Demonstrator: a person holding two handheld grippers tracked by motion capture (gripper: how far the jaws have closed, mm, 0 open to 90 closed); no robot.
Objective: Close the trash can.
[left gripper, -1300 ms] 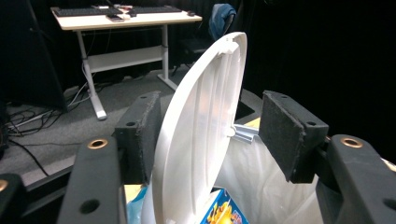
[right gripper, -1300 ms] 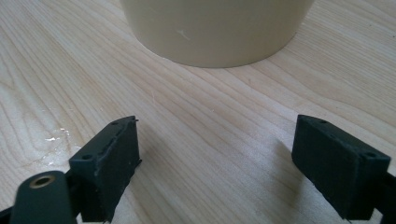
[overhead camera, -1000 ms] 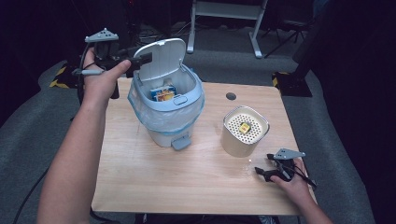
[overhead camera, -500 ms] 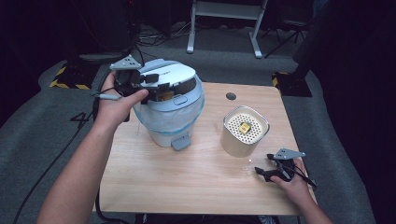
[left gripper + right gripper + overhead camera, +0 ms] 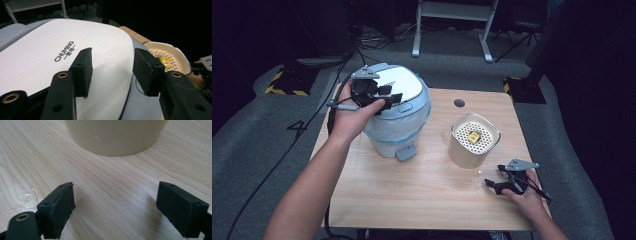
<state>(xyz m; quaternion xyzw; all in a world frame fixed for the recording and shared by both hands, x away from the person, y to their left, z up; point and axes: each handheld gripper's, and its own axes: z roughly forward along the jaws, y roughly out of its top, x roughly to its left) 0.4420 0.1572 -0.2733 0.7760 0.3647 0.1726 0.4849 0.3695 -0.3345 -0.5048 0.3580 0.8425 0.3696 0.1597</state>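
Note:
A light-blue pedal bin [image 5: 392,132] with a white lid [image 5: 404,82] stands at the table's left. The lid [image 5: 50,50] lies down flat over the bin. My left gripper [image 5: 388,96] rests over the lid's near-left part, jaws pointing right. In the left gripper view the left gripper [image 5: 112,67] is open; its jaws have just been closing a little, with nothing between the pads and the lid under them. A cream canister [image 5: 474,145] with a perforated top carries a small yellow piece [image 5: 473,136]. My right gripper [image 5: 495,185] lies open on the table in front of the canister [image 5: 115,135].
The bin's grey pedal [image 5: 406,153] sticks out toward me. The wooden table [image 5: 427,200] has a small dark hole [image 5: 459,103] at the back. A white speck marks the wood [image 5: 28,192] beside the right gripper [image 5: 116,205]. Dark floor and cables surround the table.
The bin's lid has swung down from standing open to lying shut, and my left gripper went right and down with it. The right gripper has stayed in place.

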